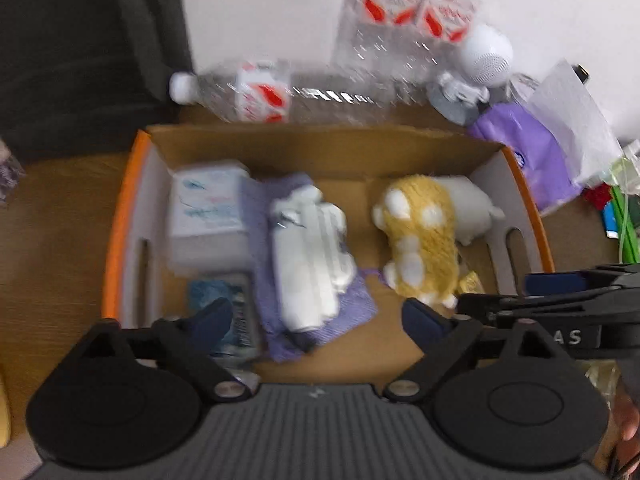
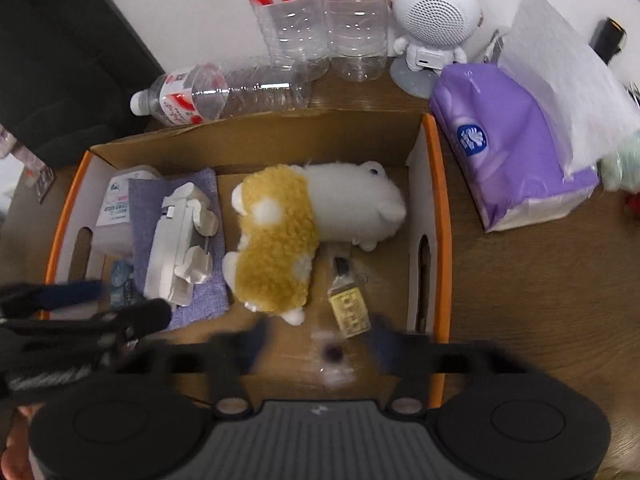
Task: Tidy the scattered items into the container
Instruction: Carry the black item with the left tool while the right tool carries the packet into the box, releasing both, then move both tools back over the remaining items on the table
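An orange-rimmed cardboard box (image 1: pixel 120 232) (image 2: pixel 438 200) lies below both grippers. It holds a yellow and white plush toy (image 1: pixel 424 240) (image 2: pixel 276 248), a white folded device (image 1: pixel 308 252) (image 2: pixel 180 248) on a purple cloth (image 1: pixel 260 208) (image 2: pixel 208 292), a white wipes tub (image 1: pixel 208 208) (image 2: pixel 116 204), a blue packet (image 1: pixel 208 292) and a gold tag (image 2: pixel 349 310). My left gripper (image 1: pixel 320 320) hangs open above the cloth's near end. My right gripper (image 2: pixel 320 342) is open over the box's near right corner. A small blurred clear thing (image 2: pixel 334 356) sits between its fingers, touching neither pad.
Behind the box one clear bottle (image 2: pixel 224 92) lies on its side and two bottles (image 2: pixel 316 20) stand. A white robot-shaped speaker (image 2: pixel 434 16) and a purple tissue pack (image 2: pixel 512 140) are at the back right. Wooden tabletop (image 2: pixel 520 300) shows to the right. Dark furniture stands far left.
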A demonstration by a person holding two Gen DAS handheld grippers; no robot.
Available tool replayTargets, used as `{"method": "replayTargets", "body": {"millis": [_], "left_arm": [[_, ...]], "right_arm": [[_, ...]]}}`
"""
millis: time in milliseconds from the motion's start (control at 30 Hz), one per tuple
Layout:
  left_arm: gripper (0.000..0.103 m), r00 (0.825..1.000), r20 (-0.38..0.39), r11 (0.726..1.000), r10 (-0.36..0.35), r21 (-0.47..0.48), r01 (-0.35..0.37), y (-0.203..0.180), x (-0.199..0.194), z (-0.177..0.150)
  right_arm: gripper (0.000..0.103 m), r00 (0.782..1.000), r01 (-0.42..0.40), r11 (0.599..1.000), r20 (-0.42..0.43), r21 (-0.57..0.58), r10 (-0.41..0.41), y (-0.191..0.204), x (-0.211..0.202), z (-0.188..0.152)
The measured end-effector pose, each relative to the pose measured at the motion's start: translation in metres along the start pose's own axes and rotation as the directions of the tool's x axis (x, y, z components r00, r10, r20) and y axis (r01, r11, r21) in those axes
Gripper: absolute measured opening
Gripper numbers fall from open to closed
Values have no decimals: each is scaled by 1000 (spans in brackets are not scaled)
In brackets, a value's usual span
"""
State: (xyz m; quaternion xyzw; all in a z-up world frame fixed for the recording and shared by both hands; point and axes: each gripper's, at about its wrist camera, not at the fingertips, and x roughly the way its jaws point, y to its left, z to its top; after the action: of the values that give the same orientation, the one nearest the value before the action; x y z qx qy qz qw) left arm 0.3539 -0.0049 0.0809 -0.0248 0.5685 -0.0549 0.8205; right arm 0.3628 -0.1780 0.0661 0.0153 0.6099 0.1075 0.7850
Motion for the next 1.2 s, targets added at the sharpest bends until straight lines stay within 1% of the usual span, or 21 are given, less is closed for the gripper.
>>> {"method": "replayTargets", "body": {"millis": [67,133,200,400,500,600,667,700,733,767,800,833,867,900,933,967,1000,1033,1067,1100,1200], "left_arm": [[103,1000,-5,1000,4,-8,-4,6,-8,2],[103,999,4,999,47,-1,-47,9,-17,1],[103,998,13,998,60,-6,-60,11,-25,-2],[103,997,27,998,67,17,-68,6,-53,-19],[103,993,100,998,66,7,-67,4,-78,-39],[103,967,242,997,81,-7,-81,1,-105,-72],[103,928,363,996,81,6,-90,-1,-122,-102],[103,901,425,994,89,15,-105,-3,-131,-117],[103,856,507,991,99,24,-129,-4,-141,-136],[103,795,597,987,106,33,-157,-5,-151,-157],[103,739,665,983,107,41,-179,-10,-158,-176],[103,673,733,979,100,46,-196,-15,-164,-198],[103,617,782,978,91,47,-204,-20,-167,-219],[103,566,821,979,79,44,-199,-24,-170,-240],[103,521,851,982,62,41,-184,-27,-170,-262],[103,487,872,986,46,40,-164,-28,-168,-282],[103,465,885,989,34,39,-146,-27,-165,-300],[103,456,889,990,28,38,-135,-28,-159,-317],[103,455,890,991,22,42,-130,-29,-154,-332],[103,463,886,990,14,51,-129,-30,-146,-347],[103,497,867,992,32,35,-125,-30,-130,-394]], "right_arm": [[81,1000,2,1000,-22,-4,-2,1,-2,2],[82,999,5,1000,-42,4,-5,2,-6,3],[85,999,-2,1000,-35,0,2,3,-12,0],[86,1000,-18,1000,-10,-20,17,13,-38,-19],[86,998,-24,999,51,-25,26,18,-61,-34],[89,978,-18,999,205,-48,28,27,-94,-63],[92,950,4,998,313,-69,18,32,-110,-87],[92,927,35,996,376,-85,-1,35,-118,-104],[92,898,55,993,439,-105,-3,37,-126,-120],[92,859,75,989,512,-127,0,38,-134,-139],[92,816,94,985,578,-148,9,37,-142,-158],[93,769,110,979,639,-169,24,36,-149,-178],[96,711,132,973,702,-190,40,34,-154,-201],[101,660,155,967,750,-201,50,31,-157,-219],[103,596,176,963,800,-205,61,28,-159,-241],[103,529,193,961,846,-199,69,25,-159,-263],[103,464,199,961,882,-192,80,22,-156,-287],[103,425,198,961,900,-192,92,25,-152,-307],[103,406,189,962,908,-197,106,26,-145,-325],[103,411,168,965,904,-203,118,25,-137,-343],[103,457,89,981,882,-175,116,20,-114,-382]]}}
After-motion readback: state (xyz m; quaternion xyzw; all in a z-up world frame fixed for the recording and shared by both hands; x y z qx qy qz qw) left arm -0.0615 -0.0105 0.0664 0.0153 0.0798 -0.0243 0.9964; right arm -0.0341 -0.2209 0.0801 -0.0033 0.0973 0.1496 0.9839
